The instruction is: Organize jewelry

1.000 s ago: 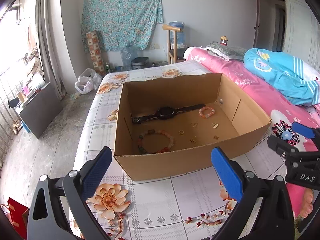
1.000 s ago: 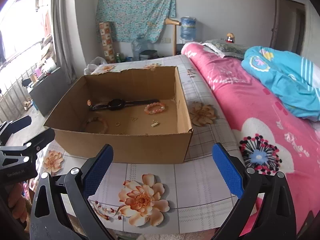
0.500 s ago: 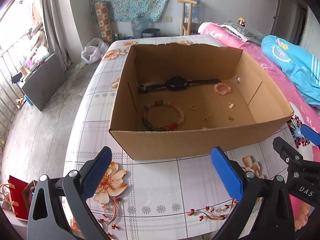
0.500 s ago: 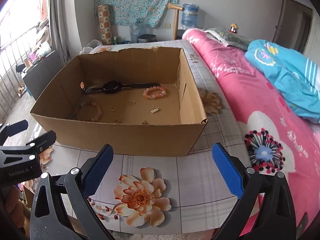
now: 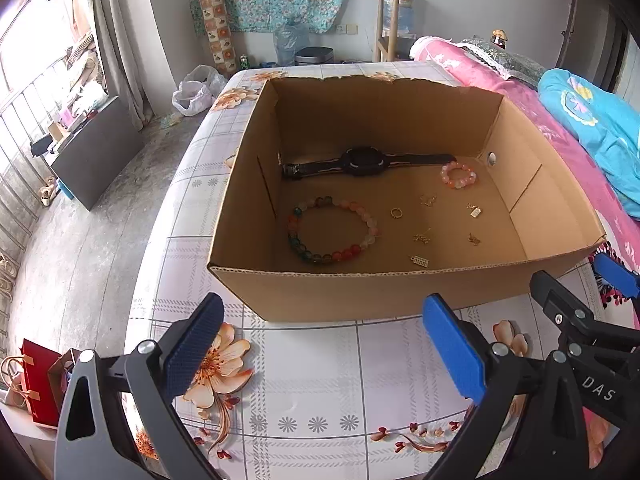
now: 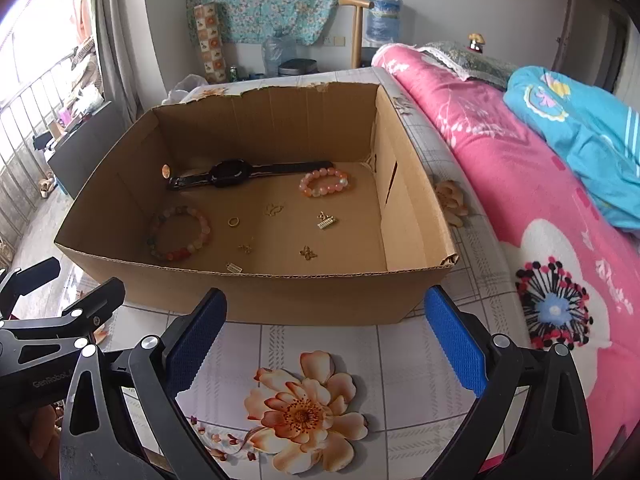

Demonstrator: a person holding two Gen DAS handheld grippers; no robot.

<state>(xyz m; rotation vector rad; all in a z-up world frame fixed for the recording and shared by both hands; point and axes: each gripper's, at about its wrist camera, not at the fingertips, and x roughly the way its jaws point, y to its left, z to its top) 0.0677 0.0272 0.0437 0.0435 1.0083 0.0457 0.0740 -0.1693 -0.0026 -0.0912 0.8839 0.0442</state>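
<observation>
An open cardboard box (image 5: 360,292) (image 6: 320,296) stands on a flowered tablecloth. Inside lie a black watch (image 5: 364,162) (image 6: 236,173), a large multicoloured bead bracelet (image 5: 332,230) (image 6: 180,234), a small pink bead bracelet (image 5: 459,175) (image 6: 325,184), a gold ring (image 5: 396,212) (image 6: 233,221) and several small gold charms (image 5: 474,211) (image 6: 327,222). My left gripper (image 5: 320,344) is open and empty in front of the box. My right gripper (image 6: 322,342) is open and empty beside it, also before the box's near wall.
A pink bed (image 6: 540,208) with a blue quilt (image 6: 580,128) runs along the right. The table (image 5: 320,400) drops off at the left to a concrete floor. A red bag (image 5: 38,384) sits low at the left.
Both grippers have risen and tipped forward, so the box's inside now shows more from above. Both stay open. Nothing in the box has moved.
</observation>
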